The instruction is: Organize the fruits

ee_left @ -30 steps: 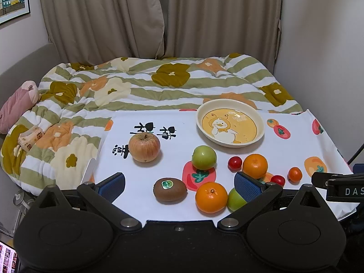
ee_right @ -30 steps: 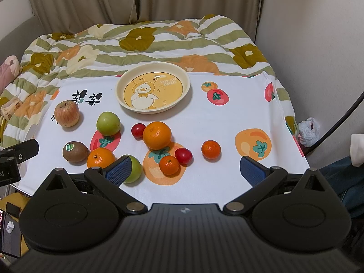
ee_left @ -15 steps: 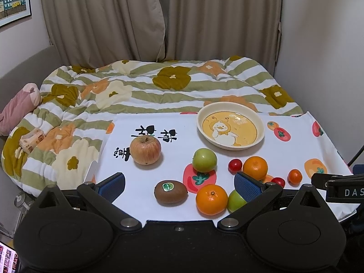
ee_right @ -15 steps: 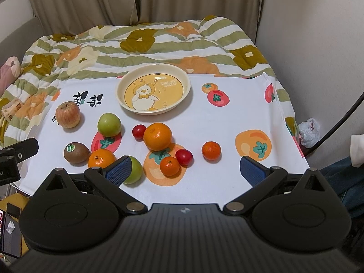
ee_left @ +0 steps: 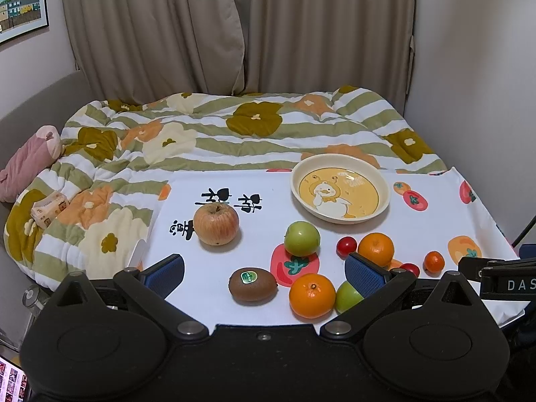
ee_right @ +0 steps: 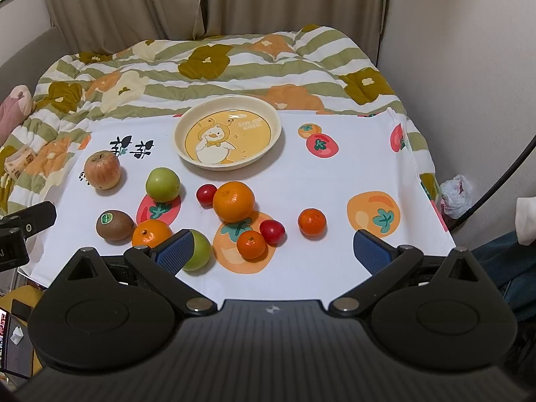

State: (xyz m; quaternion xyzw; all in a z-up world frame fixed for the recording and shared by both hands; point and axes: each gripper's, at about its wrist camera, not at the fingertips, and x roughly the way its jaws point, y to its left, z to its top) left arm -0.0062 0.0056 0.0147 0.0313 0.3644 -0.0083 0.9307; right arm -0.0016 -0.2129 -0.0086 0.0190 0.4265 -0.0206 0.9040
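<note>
Fruits lie on a white printed cloth (ee_right: 335, 181) on a bed. A red apple (ee_left: 216, 223) (ee_right: 102, 170), a kiwi (ee_left: 253, 284) (ee_right: 114, 225), two green apples (ee_left: 301, 238) (ee_right: 163, 184), oranges (ee_left: 312, 295) (ee_right: 233, 201), small tangerines (ee_right: 312, 222) and cherry tomatoes (ee_right: 272, 231) sit in front of an empty cream duck plate (ee_left: 340, 193) (ee_right: 227, 133). My left gripper (ee_left: 264, 269) is open and empty, near the kiwi and the front orange. My right gripper (ee_right: 273, 251) is open and empty, near the front edge.
A striped flowered quilt (ee_left: 234, 134) covers the bed behind the cloth. A pink cushion (ee_left: 26, 160) and a tissue pack (ee_left: 48, 207) lie at the left. Curtains hang behind, a wall stands at the right, and a plastic bag (ee_right: 457, 194) lies by it.
Both views have tilted slightly, so the scene sits a little lower in frame. The fruits and the plate have not moved. Both grippers stay open.
</note>
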